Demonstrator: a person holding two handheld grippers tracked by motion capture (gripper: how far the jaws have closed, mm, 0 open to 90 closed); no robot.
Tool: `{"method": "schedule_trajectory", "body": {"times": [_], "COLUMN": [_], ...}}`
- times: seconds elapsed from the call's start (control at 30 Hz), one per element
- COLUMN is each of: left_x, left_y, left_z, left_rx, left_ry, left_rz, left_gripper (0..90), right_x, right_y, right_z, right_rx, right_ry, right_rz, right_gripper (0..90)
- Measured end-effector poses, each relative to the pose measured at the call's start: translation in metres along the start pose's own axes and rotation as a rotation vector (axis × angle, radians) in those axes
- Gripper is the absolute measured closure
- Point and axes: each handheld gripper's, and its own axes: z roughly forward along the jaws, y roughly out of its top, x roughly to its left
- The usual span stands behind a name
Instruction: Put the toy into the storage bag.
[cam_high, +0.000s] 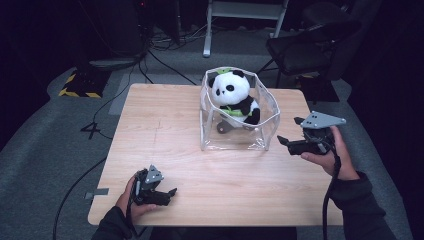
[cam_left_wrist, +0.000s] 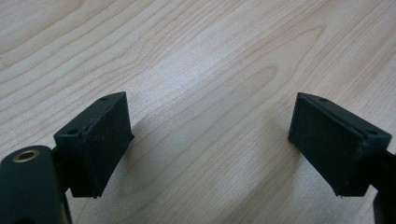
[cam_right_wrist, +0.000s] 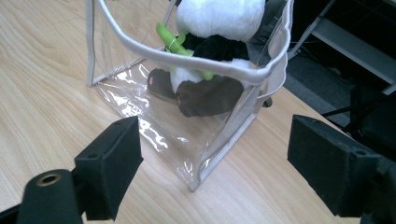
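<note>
Two grippers, both jaws apart, empty: left (cam_high: 172, 191) low on table (cam_high: 165, 125); right (cam_high: 281, 141) beside bag (cam_high: 265, 131). Likely: pinch bag rim squarely, spare panda (cam_high: 232, 95).

Black folding chair (cam_high: 305, 47) behind the counter (cam_high: 165, 135), white frame leg (cam_high: 207, 30), cables (cam_high: 165, 62) on grey carpet, yellow-black striped base (cam_high: 80, 85) far left.

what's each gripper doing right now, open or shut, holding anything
Left gripper: open, jaws wide apart over bare table, holding nothing.
Right gripper: open, jaws apart, holding nothing, pointed at the clear bag with the panda inside.
</note>
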Motion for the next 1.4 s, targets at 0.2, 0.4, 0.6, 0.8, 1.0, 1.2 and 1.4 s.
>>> {"method": "schedule_trajectory", "body": {"times": [0.2, 0.4, 0.6, 0.8, 1.0, 1.2, 1.4], "left_x": [0.0, 0.0, 0.0, 0.0, 0.0, 0.0, 0.0], "left_y": [0.0, 0.0, 0.0, 0.0, 0.0, 0.0, 0.0], "left_z": [0.0, 0.0, 0.0, 0.0, 0.0, 0.0, 0.0], "left_rx": [0.0, 0.0, 0.0, 0.0, 0.0, 0.0, 0.0], "left_ry": [-0.001, 0.0, -0.001, -0.001, -0.001, 0.0, 0.0], "left_rz": [-0.001, 0.0, -0.001, -0.001, -0.001, 0.0, 0.0], "left_gripper": [13.2, 13.2, 13.2, 13.3, 13.3, 13.2, 13.2], "right_x": [0.003, 0.004, 0.007, 0.008, 0.008, 0.01, 0.012], "right_y": [-0.011, -0.024, -0.039, -0.052, -0.066, -0.08, -0.09], "right_z": [0.005, 0.01, 0.015, 0.021, 0.027, 0.031, 0.032], "right_rx": [0.023, 0.051, 0.077, 0.096, 0.116, 0.117, 0.115], "right_ry": [0.001, 0.01, -0.021, -0.011, -0.002, 0.0, 0.009], "right_rz": [-0.001, 0.004, -0.016, -0.016, -0.015, 0.003, 0.014], "right_gripper": [18.0, 18.0, 18.0, 19.0, 19.0, 19.0, 19.0]}}
